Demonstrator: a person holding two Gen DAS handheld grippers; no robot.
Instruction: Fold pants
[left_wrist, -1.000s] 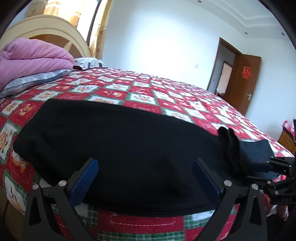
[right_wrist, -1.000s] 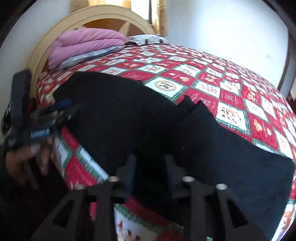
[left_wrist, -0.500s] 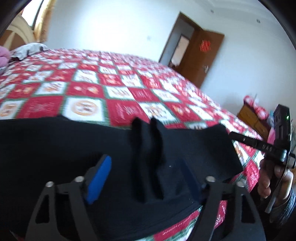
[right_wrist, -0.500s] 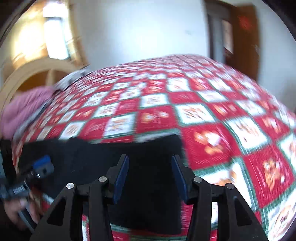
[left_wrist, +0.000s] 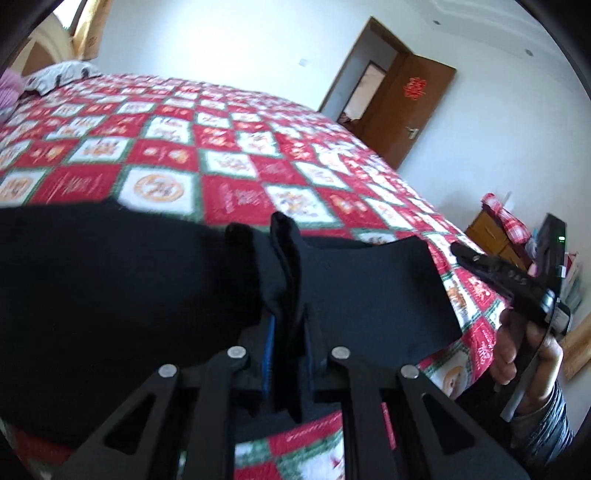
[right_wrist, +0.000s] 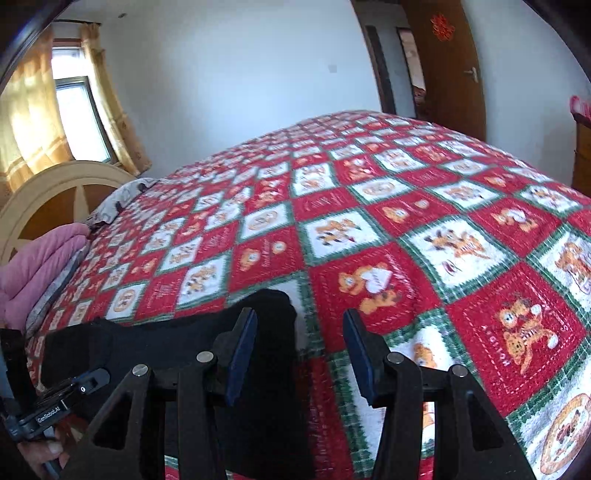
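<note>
Black pants (left_wrist: 110, 295) lie along the near edge of a bed with a red, white and green patchwork quilt (left_wrist: 229, 158). My left gripper (left_wrist: 288, 332) is shut on a raised fold of the pants near their middle. The fold stands up between the blue pads. My right gripper (right_wrist: 299, 343) is open over the right end of the pants (right_wrist: 155, 343), its left finger over the cloth and its right finger over the quilt (right_wrist: 406, 221). The right gripper also shows at the right of the left wrist view (left_wrist: 509, 280), and the left gripper at the lower left of the right wrist view (right_wrist: 55, 402).
A pink folded duvet (right_wrist: 33, 266) and a grey pillow (right_wrist: 122, 195) lie by the wooden headboard (right_wrist: 55, 192). A brown door (left_wrist: 406, 107) stands open at the far wall. A wooden nightstand (left_wrist: 495, 236) stands beyond the bed's foot.
My left gripper has closed on a pinched fold at the middle of the pants. My right gripper has let go, opened, and swung right to the end of the pants.
</note>
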